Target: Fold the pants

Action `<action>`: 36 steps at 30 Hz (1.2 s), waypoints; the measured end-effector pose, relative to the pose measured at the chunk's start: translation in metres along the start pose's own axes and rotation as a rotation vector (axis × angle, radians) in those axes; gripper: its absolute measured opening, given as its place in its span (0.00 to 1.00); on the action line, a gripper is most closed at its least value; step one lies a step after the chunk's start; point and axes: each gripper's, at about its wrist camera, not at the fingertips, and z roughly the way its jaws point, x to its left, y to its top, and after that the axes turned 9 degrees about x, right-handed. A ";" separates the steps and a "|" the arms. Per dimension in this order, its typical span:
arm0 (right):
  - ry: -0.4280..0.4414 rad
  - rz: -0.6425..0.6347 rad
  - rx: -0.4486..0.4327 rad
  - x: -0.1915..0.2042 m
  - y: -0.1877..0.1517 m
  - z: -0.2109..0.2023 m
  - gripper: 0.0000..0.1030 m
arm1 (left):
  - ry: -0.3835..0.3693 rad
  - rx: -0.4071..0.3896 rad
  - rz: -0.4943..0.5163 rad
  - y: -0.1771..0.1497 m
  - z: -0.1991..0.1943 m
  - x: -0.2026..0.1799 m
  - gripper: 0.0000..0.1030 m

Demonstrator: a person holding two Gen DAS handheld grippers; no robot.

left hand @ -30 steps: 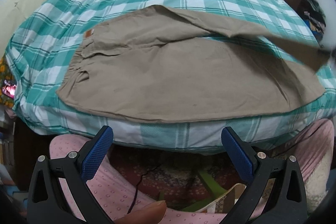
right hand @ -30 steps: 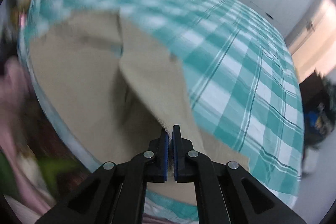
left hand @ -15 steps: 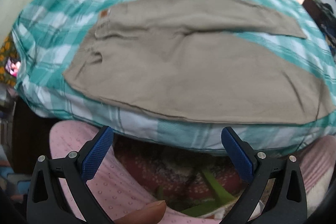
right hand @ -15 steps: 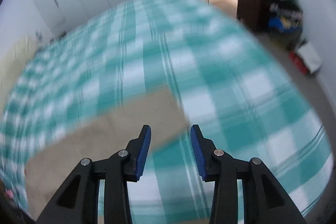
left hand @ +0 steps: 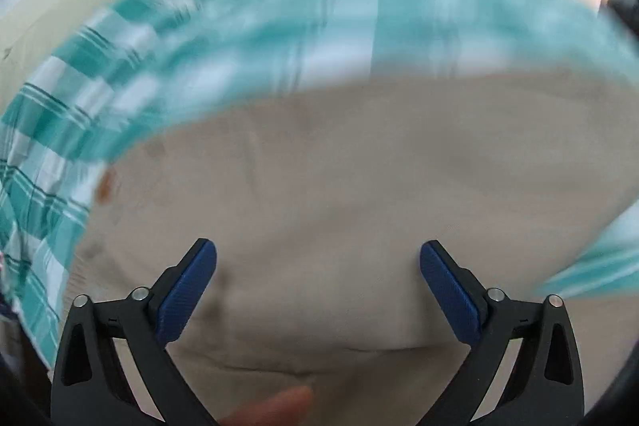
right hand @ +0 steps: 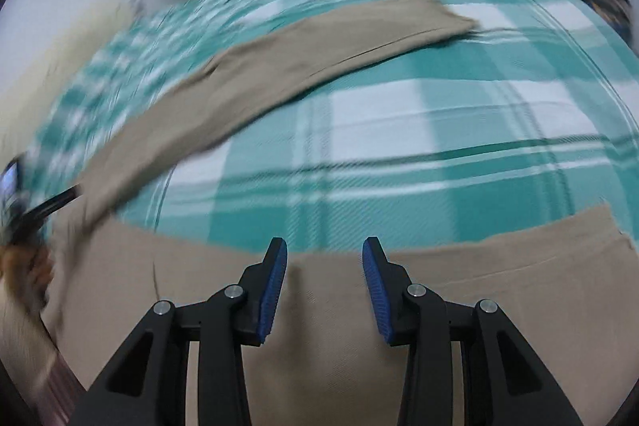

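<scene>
The tan pants (right hand: 279, 66) lie spread on a bed covered with a teal-and-white checked sheet (right hand: 439, 130). In the right wrist view one leg runs as a long band from the upper right of the frame down to the left edge, its hem end lying flat at the upper right; the other leg fills the bottom of the frame, with checked sheet showing between the two. In the left wrist view, which is blurred, the tan cloth (left hand: 339, 186) fills the middle and lower frame, with a small orange tag at its left edge and a seam line across the bottom.

The left gripper (left hand: 318, 274) hangs over the cloth with its jaws wide apart and nothing between the blue pads. A fingertip shows at the bottom edge. The right gripper (right hand: 324, 274) has just been opening; its jaws stand partly apart over the near leg, empty.
</scene>
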 end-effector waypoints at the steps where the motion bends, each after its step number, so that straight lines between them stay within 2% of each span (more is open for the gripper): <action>1: -0.002 -0.037 0.022 0.007 0.001 0.003 0.39 | -0.022 0.000 0.015 -0.011 0.008 0.000 0.99; 2: -0.008 -0.079 0.040 0.013 0.000 0.004 0.39 | -0.031 -0.071 -0.004 -0.024 0.000 0.006 0.99; 4: -0.020 -0.156 0.045 0.024 0.007 0.002 0.40 | -0.029 -0.071 -0.010 -0.030 -0.014 0.014 0.99; 6: 0.015 -0.165 0.036 0.028 0.026 0.001 0.40 | -0.091 -0.071 -0.037 -0.023 -0.030 0.026 0.99; 8: 0.105 -0.128 0.023 0.030 0.071 0.009 0.40 | -0.126 -0.128 -0.095 -0.008 -0.045 0.035 0.99; 10: 0.194 -0.080 -0.011 0.036 0.118 0.016 0.40 | -0.122 -0.169 -0.142 0.015 -0.047 0.039 0.99; 13: 0.340 -0.040 -0.038 0.061 0.194 0.038 0.41 | -0.083 -0.131 -0.158 0.032 -0.017 0.037 0.99; 15: 0.450 -0.042 -0.006 0.081 0.220 0.058 0.41 | -0.068 -0.049 -0.142 0.024 0.013 0.035 0.99; 16: 0.478 -0.051 0.008 0.092 0.229 0.072 0.41 | -0.070 -0.016 -0.129 0.016 0.027 0.034 0.99; 17: 0.457 -0.070 0.016 0.100 0.233 0.086 0.42 | -0.083 -0.037 -0.113 0.005 0.037 0.035 0.99; 18: 0.413 -0.090 0.032 0.106 0.233 0.101 0.42 | -0.107 -0.103 -0.120 -0.007 0.037 0.038 0.99; 19: 0.368 -0.095 0.072 0.109 0.230 0.122 0.43 | -0.115 -0.113 -0.127 -0.009 0.034 0.039 0.99; 20: 0.361 -0.077 0.138 0.107 0.225 0.143 0.43 | -0.115 -0.104 -0.126 -0.006 0.035 0.038 0.99; 21: 0.419 -0.040 0.234 0.101 0.218 0.165 0.43 | -0.110 -0.104 -0.124 -0.006 0.035 0.037 0.99; 22: 0.473 -0.018 0.257 0.096 0.216 0.169 0.43 | -0.110 -0.111 -0.125 -0.007 0.035 0.037 0.99; 25: 0.565 0.020 0.226 0.088 0.231 0.151 0.43 | -0.118 -0.126 -0.132 -0.010 0.033 0.037 0.99; 28: 0.581 0.098 0.180 0.086 0.255 0.152 0.43 | -0.115 -0.135 -0.133 -0.010 0.034 0.036 0.99; 30: 0.493 0.140 0.206 0.086 0.269 0.174 0.43 | -0.117 -0.136 -0.134 -0.009 0.036 0.037 0.99; 31: 0.429 0.159 0.225 0.083 0.274 0.188 0.35 | -0.118 -0.136 -0.134 -0.007 0.038 0.038 0.99; 32: 0.400 0.176 0.217 0.078 0.278 0.193 0.17 | -0.118 -0.137 -0.134 -0.007 0.038 0.038 0.99; 33: 0.369 0.198 0.181 0.074 0.282 0.196 0.14 | -0.120 -0.138 -0.135 -0.007 0.038 0.038 0.99; 34: 0.357 0.214 0.130 0.071 0.287 0.192 0.14 | -0.121 -0.139 -0.136 -0.008 0.038 0.039 0.99; 36: 0.351 0.227 0.067 0.070 0.292 0.178 0.28 | -0.124 -0.144 -0.139 -0.008 0.038 0.039 0.99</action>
